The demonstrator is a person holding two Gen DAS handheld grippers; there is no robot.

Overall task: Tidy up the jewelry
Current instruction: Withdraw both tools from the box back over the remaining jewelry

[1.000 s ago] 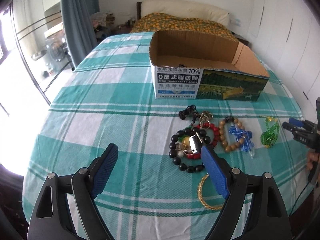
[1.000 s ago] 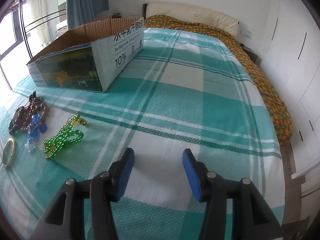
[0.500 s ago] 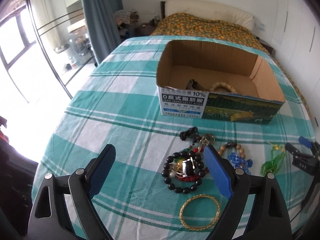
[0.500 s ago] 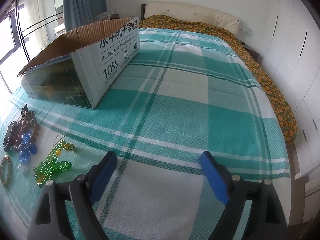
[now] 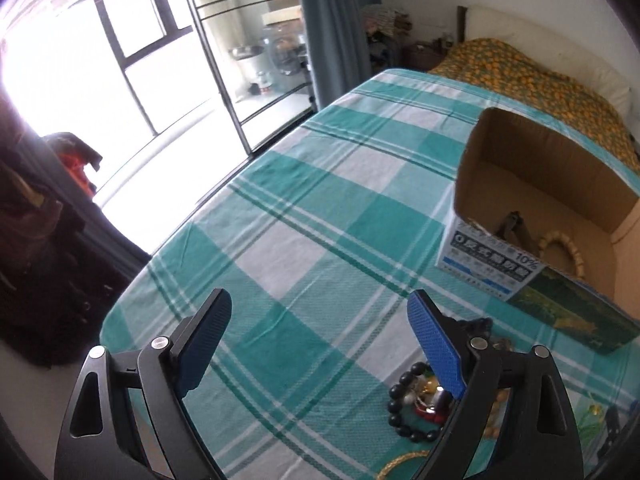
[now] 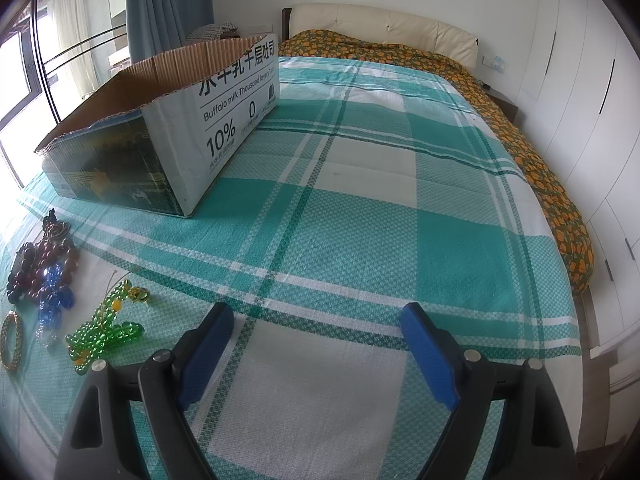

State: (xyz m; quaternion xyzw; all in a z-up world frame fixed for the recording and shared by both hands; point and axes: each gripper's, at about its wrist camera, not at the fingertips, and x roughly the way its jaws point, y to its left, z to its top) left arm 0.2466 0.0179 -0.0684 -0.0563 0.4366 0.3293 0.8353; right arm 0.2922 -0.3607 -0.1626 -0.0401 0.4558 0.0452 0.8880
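An open cardboard box (image 5: 532, 208) (image 6: 172, 128) stands on the teal plaid bedspread (image 5: 320, 240); a pale wooden bead bracelet (image 5: 564, 248) and a dark item lie inside. A pile of jewelry lies in front of it: a black bead bracelet (image 5: 404, 412), a gold bangle (image 6: 11, 338), a blue bead piece (image 6: 54, 296), dark red beads (image 6: 32, 268) and a green bead strand (image 6: 106, 330). My left gripper (image 5: 320, 344) is open and empty, above the bedspread left of the pile. My right gripper (image 6: 318, 344) is open and empty, right of the green strand.
Glass balcony doors and a blue curtain (image 5: 336, 28) are to the left of the bed. An orange patterned quilt (image 6: 520, 128) and a headboard lie at the far end. White wardrobes (image 6: 592, 80) line the right side. Dark bags (image 5: 40, 240) stand on the floor at left.
My left gripper has risen and swung left, so the jewelry pile slid to the lower right of its view. My right gripper has opened wider and moved a little closer to the box.
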